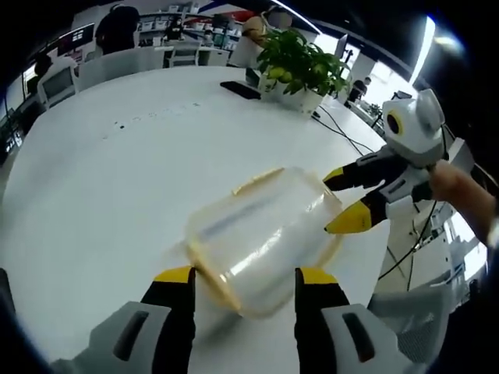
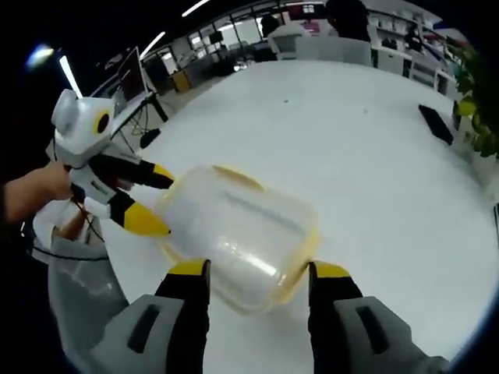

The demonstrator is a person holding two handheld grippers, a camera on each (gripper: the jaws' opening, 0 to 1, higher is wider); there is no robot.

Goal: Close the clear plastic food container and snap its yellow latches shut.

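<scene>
Nearest in the left gripper view, the left gripper (image 1: 243, 282) has its two yellow-tipped fingers (image 1: 176, 290) spread wide, one to each side of the near end of the clear plastic food container (image 1: 261, 234); whether they press its walls cannot be told. The right gripper (image 2: 255, 279) does the same from the opposite end in the right gripper view, fingers wide and straddling the container (image 2: 238, 238). Coming at it from both ends looks meant to steady the box so the lid can be pressed down and the latches reached.

There is one container. It sits on the white table (image 1: 117, 179), near the table edge on the right gripper's side, with its lid apparently on top. The picture is blurred here. One yellow latch (image 1: 257, 180) shows as a raised flap on the long side away from the left gripper, the same latch (image 2: 238, 178) seen in the right gripper view; it seems not yet snapped down. Yellow trim runs round the rim, and other latches cannot be counted through the blur.

Farther off, toward the far edge of the table, stand one potted plant (image 1: 300, 66) and one dark flat object (image 1: 239, 89) beside it. Beyond the table are chairs and several people
</scene>
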